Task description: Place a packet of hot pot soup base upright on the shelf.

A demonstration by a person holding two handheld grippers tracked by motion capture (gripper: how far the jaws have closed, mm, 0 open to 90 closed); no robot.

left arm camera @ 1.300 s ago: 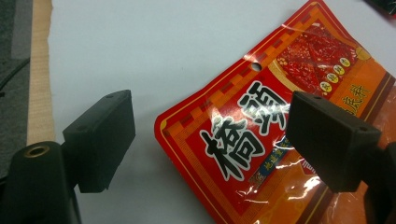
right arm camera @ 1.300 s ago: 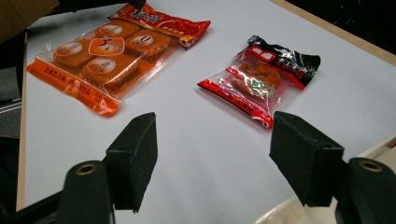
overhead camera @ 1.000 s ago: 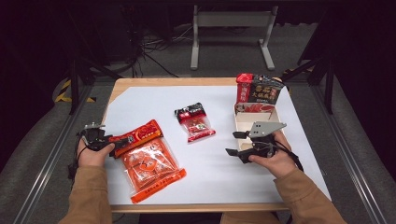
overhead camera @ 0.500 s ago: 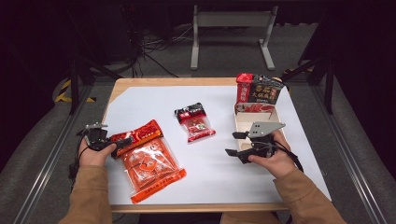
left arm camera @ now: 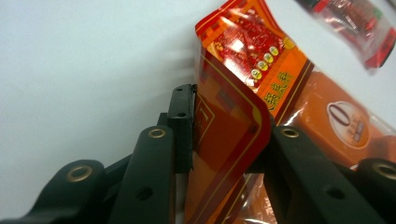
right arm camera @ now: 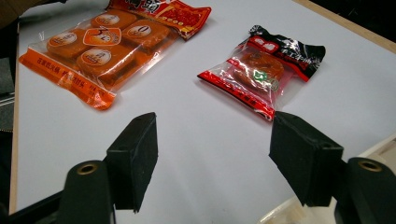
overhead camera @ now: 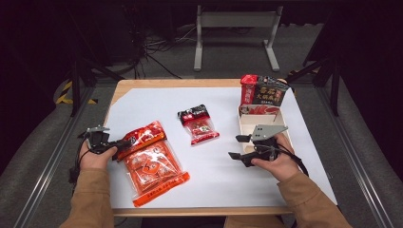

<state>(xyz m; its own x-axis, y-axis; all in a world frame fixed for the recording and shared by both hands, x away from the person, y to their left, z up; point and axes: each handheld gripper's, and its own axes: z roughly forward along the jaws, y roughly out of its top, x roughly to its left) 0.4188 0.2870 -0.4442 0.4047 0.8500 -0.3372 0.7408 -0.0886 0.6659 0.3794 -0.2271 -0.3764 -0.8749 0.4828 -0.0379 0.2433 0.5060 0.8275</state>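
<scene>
A large orange snack packet (overhead camera: 152,164) lies on the white sheet at the front left. My left gripper (overhead camera: 116,145) holds its red header edge. In the left gripper view the jaws have just been closing, and my left gripper (left arm camera: 224,130) now pinches the buckled header of the orange packet (left arm camera: 238,93) between its pads. My right gripper (overhead camera: 235,146) stands open at the front right, pointing left, with nothing between its fingers. The right gripper view shows my right gripper (right arm camera: 215,154) above bare sheet, with a small red and black packet (right arm camera: 261,70) beyond it and the orange packet (right arm camera: 107,42) farther off.
The small red and black packet (overhead camera: 198,124) lies mid-table. A beige open box (overhead camera: 243,124) stands just behind my right hand. Red and dark packages (overhead camera: 261,92) stand upright at its far end. The table's wooden edge (overhead camera: 204,210) runs along the front.
The left jaws have closed in on the orange packet's header, which now bends between them. Both hands stayed where they were.
</scene>
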